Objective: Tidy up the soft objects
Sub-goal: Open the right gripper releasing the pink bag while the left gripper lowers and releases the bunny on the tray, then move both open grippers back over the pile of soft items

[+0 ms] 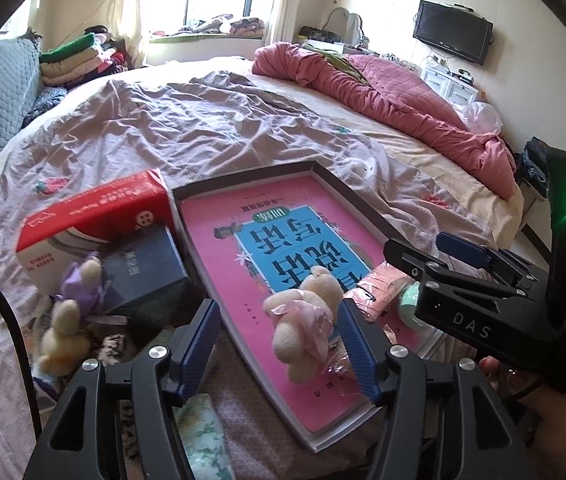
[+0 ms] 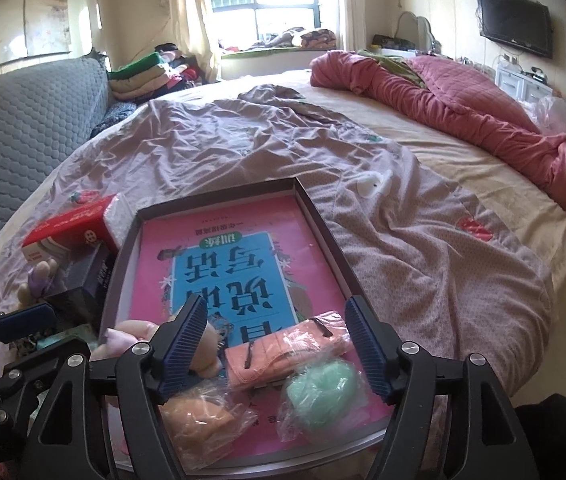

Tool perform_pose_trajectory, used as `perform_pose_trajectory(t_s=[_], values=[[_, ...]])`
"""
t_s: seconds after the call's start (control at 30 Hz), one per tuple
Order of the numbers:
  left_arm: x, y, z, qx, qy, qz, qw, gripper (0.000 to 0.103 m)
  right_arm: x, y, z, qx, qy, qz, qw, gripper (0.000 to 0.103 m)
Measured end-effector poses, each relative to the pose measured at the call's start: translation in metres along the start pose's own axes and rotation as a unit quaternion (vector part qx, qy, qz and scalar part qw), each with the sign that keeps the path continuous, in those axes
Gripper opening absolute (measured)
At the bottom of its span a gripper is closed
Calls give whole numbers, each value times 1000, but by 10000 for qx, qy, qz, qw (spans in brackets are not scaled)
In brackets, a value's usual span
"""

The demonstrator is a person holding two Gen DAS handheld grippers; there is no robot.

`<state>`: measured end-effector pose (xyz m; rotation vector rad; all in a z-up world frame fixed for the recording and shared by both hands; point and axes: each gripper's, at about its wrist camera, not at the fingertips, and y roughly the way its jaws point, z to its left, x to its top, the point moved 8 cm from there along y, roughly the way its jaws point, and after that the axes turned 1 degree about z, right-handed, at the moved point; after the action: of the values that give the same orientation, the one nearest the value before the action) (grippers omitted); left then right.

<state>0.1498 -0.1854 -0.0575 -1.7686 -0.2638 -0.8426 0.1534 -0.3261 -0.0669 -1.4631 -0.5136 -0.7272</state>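
A shallow box [image 1: 325, 174] with a pink and blue book lies on the bed. A cream plush bear in pink wrap [image 1: 307, 320] lies on the book, between the fingers of my open left gripper [image 1: 279, 344], untouched. My right gripper [image 2: 279, 344] is open above a folded pink cloth [image 2: 279, 354], a bagged mint-green soft item [image 2: 323, 388] and a bagged orange soft item [image 2: 199, 420] on the book. It shows from the side in the left wrist view [image 1: 435, 256]. A second plush in purple [image 1: 71, 312] lies left of the box.
A red and white tissue pack [image 1: 95, 216] and a dark blue box [image 1: 143, 272] sit left of the book box [image 2: 315, 216]. A pink quilt [image 1: 383, 96] lies bunched at the far right of the bed. A grey padded headboard [image 2: 23, 128] stands left.
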Motion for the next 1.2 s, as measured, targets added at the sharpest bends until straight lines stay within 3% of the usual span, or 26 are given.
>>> perform_pose_trajectory(t_s=[0.67,1.2], values=[[10,-47,37,368,-248,-364,9984,70,21,-39,30,121,-242,-443,9986,76],[11,-85,80,763,-585,-537,9939,71,30,-68,72,448,-575,-625,9954,79]])
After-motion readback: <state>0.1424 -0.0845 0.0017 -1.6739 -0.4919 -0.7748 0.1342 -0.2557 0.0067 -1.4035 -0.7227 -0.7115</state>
